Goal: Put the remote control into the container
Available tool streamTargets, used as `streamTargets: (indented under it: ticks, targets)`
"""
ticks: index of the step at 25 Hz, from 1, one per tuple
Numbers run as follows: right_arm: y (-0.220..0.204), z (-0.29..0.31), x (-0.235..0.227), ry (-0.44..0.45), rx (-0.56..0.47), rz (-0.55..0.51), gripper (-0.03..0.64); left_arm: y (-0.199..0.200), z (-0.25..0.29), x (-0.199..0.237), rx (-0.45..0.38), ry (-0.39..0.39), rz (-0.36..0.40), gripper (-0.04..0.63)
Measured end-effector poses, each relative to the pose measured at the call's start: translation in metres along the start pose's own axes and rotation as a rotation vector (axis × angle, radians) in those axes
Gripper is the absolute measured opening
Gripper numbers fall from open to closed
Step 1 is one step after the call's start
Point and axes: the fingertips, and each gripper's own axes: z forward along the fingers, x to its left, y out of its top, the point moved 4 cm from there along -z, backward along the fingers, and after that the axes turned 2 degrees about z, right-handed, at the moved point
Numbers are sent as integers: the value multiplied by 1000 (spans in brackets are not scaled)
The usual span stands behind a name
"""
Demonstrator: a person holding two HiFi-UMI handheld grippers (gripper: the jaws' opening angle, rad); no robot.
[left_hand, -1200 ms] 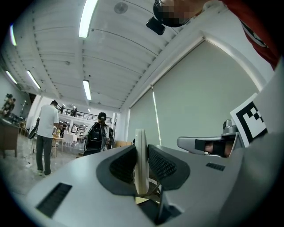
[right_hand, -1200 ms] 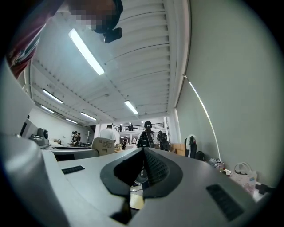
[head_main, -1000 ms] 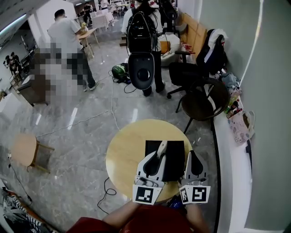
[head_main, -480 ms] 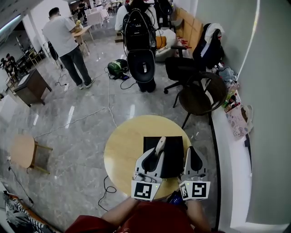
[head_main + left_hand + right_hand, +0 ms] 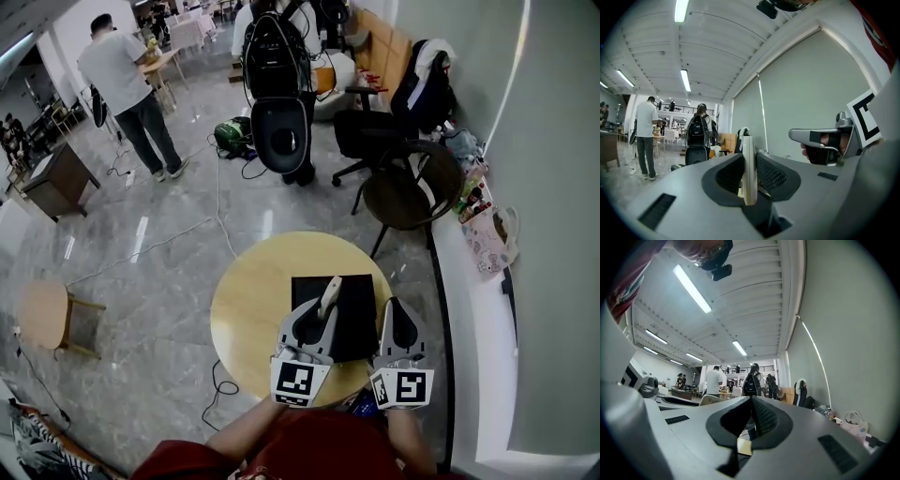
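Observation:
A white remote control (image 5: 329, 292) is clamped in my left gripper (image 5: 322, 314), its far end sticking out above the black square container (image 5: 364, 323) on the round wooden table (image 5: 246, 309). The left gripper view shows the remote (image 5: 749, 168) edge-on between the two pads, which press on it from both sides. My right gripper (image 5: 397, 321) hovers at the container's right edge; its jaws (image 5: 751, 420) meet with nothing between them. It also shows in the left gripper view as the right gripper (image 5: 825, 140), level with the left one.
A dark office chair (image 5: 408, 192) and a round chair stand beyond the table. A white counter (image 5: 469, 309) runs along the right wall. A small wooden stool (image 5: 47, 314) is at the left and a cable (image 5: 220, 384) lies on the floor. People stand further back.
The head view has drifted a little. Both grippers keep their places over the table, and the remote stays in the left jaws.

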Motion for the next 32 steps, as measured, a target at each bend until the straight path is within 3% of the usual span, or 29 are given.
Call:
streamTargets:
  ticks: [9, 32]
  targets:
    - [1, 1, 0, -8, 4, -5, 23, -35, 14, -5, 193, -75, 1, 97]
    - [-10, -4, -18, -39, 29, 6, 23, -125, 43, -41, 567, -255, 23, 97]
